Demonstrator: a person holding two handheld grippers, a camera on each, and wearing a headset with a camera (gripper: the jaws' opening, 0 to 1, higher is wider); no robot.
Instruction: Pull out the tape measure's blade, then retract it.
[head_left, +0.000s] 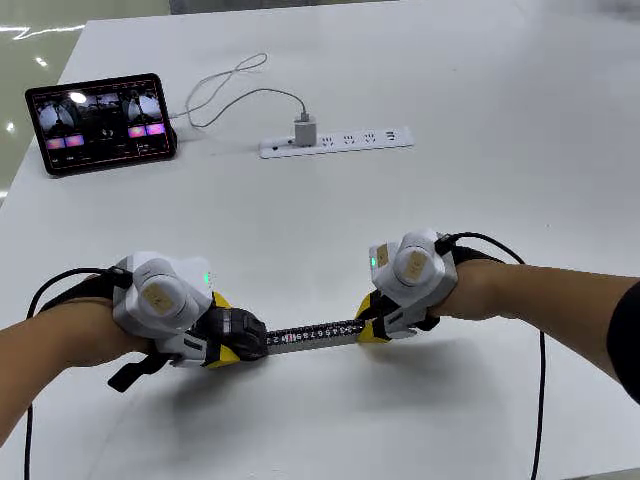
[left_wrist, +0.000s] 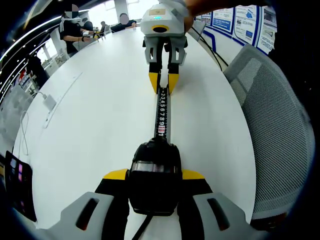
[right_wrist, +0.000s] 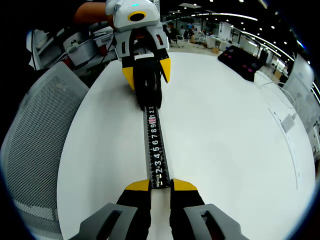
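A black tape measure case (head_left: 238, 334) sits low over the white table, with my left gripper (head_left: 222, 338) shut on it. Its blade (head_left: 315, 332) runs out to the right, black with white numbers. My right gripper (head_left: 368, 328) is shut on the blade's tip. In the left gripper view the case (left_wrist: 155, 170) fills the space between my yellow-tipped jaws and the blade (left_wrist: 162, 112) stretches away to the right gripper (left_wrist: 163, 85). The right gripper view shows the blade (right_wrist: 154, 150) pinched at its end (right_wrist: 159, 184), with the case (right_wrist: 147, 80) and the left gripper (right_wrist: 146, 75) beyond.
A tablet (head_left: 100, 122) stands at the table's far left. A white power strip (head_left: 336, 141) with a charger and cable lies behind the work. A grey mesh chair (left_wrist: 280, 135) is beside the table. People sit at the far end (left_wrist: 75, 25).
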